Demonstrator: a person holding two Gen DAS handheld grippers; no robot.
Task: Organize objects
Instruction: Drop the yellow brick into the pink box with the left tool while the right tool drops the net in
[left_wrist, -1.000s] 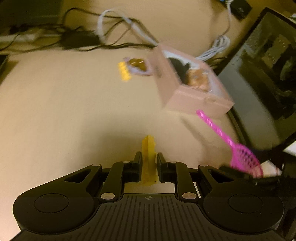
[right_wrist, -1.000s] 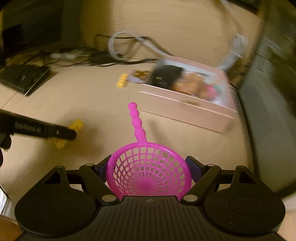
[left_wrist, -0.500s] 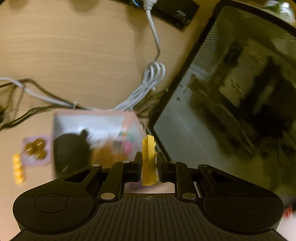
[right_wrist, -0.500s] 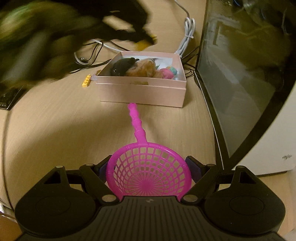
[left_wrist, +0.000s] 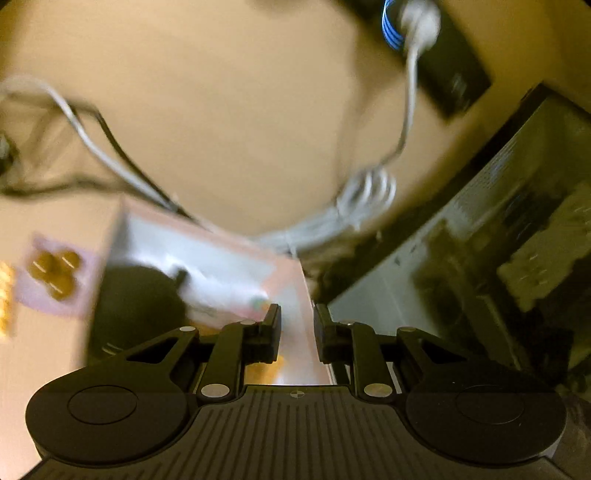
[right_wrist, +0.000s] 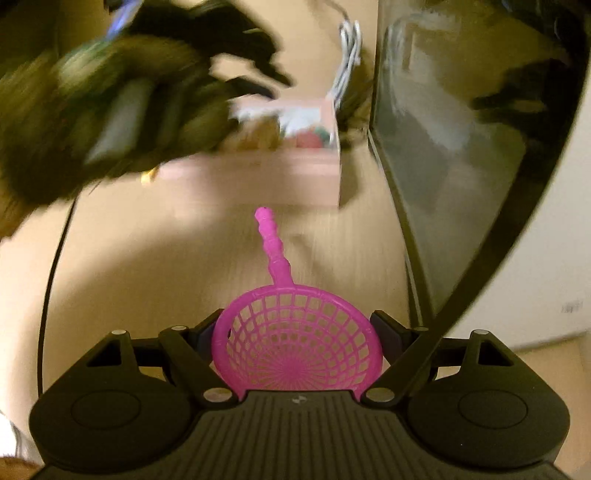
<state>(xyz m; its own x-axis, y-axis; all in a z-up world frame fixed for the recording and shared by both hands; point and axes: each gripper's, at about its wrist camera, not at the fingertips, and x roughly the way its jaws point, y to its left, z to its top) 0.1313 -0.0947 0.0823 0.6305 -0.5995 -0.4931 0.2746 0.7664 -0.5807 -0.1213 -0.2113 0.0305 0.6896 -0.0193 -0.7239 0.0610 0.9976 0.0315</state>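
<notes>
Now left claw (left_wrist: 297, 328) sits slightly apart and empty over pink box (left_wrist: 288, 295); right claw (right_wrist: 297, 345) is clamped on pink strainer (right_wrist: 295, 343) above table (right_wrist: 147, 266).

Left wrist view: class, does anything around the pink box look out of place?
Yes. A purple card with gold discs and a yellow brick lie outside the pink box, to its left, while other items already sit inside. The view is blurred, so finer detail is unclear.

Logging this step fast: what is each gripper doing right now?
Left gripper: fingers slightly apart, nothing between them, over the pink box.
Right gripper: closed on the pink strainer.
</notes>
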